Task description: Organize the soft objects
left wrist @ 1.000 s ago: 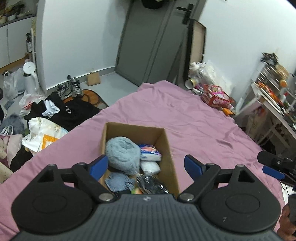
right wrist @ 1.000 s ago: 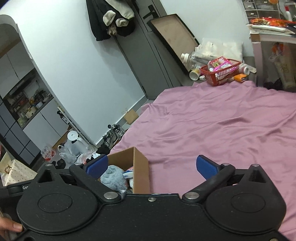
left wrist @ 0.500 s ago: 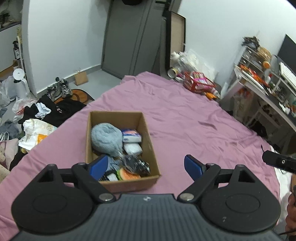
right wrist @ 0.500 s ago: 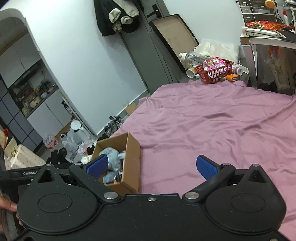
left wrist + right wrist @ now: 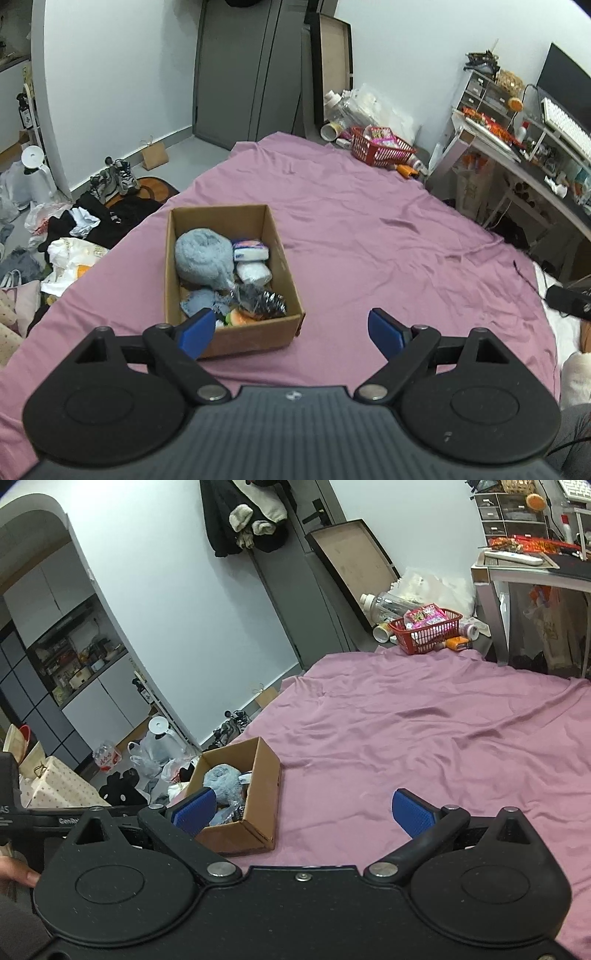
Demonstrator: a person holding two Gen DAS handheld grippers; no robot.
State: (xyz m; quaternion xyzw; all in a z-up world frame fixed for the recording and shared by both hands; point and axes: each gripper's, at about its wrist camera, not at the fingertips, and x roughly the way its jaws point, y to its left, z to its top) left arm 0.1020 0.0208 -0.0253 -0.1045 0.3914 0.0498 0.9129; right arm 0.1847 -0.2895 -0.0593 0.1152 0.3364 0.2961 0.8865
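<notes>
Pink sheets are covering the bed [image 5: 369, 229] where I am working, faintly creased and satiny. A cardboard box [image 5: 258, 338] is sitting on it, holding a fuzzy grey-blue plush bundle [image 5: 203, 256], small wrapped packs and a crinkly dark bag. I am hovering both grippers, left gripper [image 5: 291, 330] and right gripper [image 5: 303, 812], fingers spread wide and gripping nothing. I judge I am surveying; next I should be reaching in for one soft piece.
</notes>
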